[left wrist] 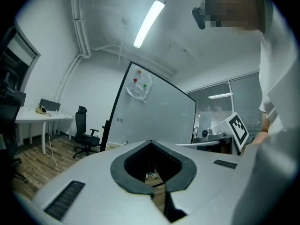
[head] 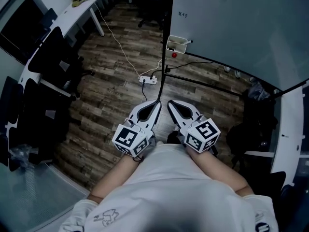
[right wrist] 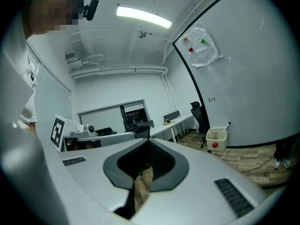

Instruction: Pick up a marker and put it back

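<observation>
A marker point(head: 186, 42) stands in a small cream box point(head: 175, 44) at the foot of the whiteboard point(head: 231, 23), with a red magnet point(head: 174, 55) just below it. The right gripper view shows the same marker point(right wrist: 227, 125) poking up from the box point(right wrist: 216, 138), far ahead on the right. My left gripper point(head: 158, 102) and right gripper point(head: 169, 103) are held side by side close to the body, well short of the box. Both are shut with nothing in them. The left gripper's tips point(left wrist: 151, 142) and the right gripper's tips point(right wrist: 149, 139) meet.
A power strip point(head: 148, 79) with a cable lies on the wood floor ahead of the grippers. The whiteboard's black stand bar point(head: 207, 83) runs off to the right. Black office chairs point(head: 48, 62) and a white desk point(head: 72, 4) fill the left side. A dark bag point(head: 258, 112) sits at the right.
</observation>
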Demonstrator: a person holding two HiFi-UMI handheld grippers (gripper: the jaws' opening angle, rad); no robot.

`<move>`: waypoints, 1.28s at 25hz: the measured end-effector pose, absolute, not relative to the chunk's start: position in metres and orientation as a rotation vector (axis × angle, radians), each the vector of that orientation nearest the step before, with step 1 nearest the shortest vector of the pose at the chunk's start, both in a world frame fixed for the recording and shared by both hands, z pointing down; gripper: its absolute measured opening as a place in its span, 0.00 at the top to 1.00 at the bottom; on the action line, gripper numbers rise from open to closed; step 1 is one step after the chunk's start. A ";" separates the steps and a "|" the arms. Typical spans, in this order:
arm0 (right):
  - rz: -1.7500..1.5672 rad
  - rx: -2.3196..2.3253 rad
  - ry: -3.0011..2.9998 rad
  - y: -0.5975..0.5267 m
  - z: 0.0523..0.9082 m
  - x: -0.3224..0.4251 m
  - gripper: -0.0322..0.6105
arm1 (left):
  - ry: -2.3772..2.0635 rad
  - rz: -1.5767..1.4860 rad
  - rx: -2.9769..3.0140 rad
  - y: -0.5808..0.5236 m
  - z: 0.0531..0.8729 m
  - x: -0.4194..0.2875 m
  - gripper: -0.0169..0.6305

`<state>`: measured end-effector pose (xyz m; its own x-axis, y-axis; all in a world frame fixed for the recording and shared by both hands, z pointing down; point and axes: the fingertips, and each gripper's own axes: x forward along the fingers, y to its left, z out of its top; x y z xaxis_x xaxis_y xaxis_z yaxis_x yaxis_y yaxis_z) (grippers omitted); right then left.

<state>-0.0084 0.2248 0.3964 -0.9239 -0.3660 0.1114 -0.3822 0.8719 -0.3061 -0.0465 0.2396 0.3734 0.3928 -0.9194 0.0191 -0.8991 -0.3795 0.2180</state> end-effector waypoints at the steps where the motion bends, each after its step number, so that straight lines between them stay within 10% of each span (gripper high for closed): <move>1: 0.499 0.600 -2.994 0.220 0.396 -0.010 0.93 | -1.640 -0.154 2.450 0.237 0.373 -0.049 0.97; 32: 0.615 0.545 -2.985 -0.009 0.415 0.018 0.93 | -1.695 -0.104 2.347 0.007 0.396 -0.030 0.97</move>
<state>0.0177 -0.0091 0.4146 -0.9371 -0.3300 0.1139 -0.3482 0.8591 -0.3750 -0.0296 0.0069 0.3965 0.3233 -0.9425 0.0841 -0.9251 -0.2961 0.2377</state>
